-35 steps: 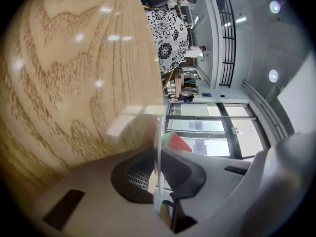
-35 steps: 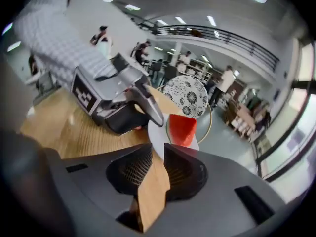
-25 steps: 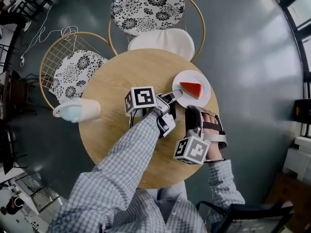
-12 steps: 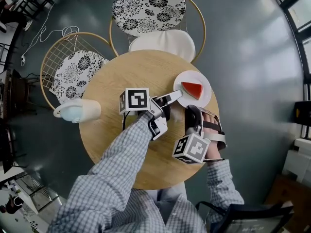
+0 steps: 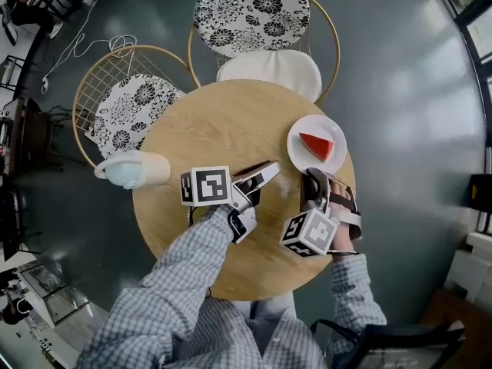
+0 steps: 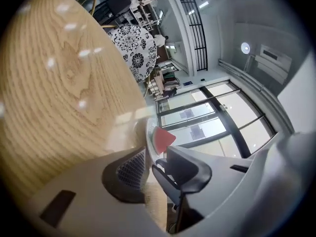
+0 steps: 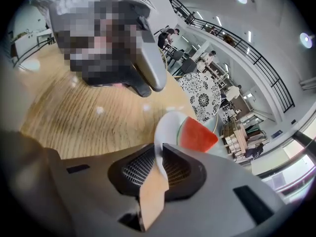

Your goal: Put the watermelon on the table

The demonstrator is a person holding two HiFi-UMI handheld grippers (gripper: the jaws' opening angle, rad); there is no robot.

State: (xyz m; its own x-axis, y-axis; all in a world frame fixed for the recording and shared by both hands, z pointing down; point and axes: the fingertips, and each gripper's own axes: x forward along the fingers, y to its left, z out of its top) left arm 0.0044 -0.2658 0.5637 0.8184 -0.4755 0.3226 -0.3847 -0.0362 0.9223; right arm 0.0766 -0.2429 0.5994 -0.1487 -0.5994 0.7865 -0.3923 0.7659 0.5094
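A red watermelon slice (image 5: 317,145) lies on a small white plate (image 5: 300,146) at the right side of the round wooden table (image 5: 207,121). My right gripper (image 5: 313,177) reaches in from the near side and is shut on the plate's near rim; the white rim (image 7: 165,127) runs between its pads, with the watermelon (image 7: 196,135) just beyond. My left gripper (image 5: 260,196) stands open a little left of the plate, nothing between its fingers. Past its jaws (image 6: 155,169), the watermelon (image 6: 162,138) shows small and far.
Two wire chairs with black-and-white flowered cushions stand at the table's far side (image 5: 257,10) and far left (image 5: 127,110). A white chair back (image 5: 269,69) and a pale one (image 5: 132,169) touch the table's rim. Grey floor surrounds it.
My left gripper let go of the plate's left rim, opened wide and drew back to the left, rolling as it went. The right gripper and the plate stayed put.
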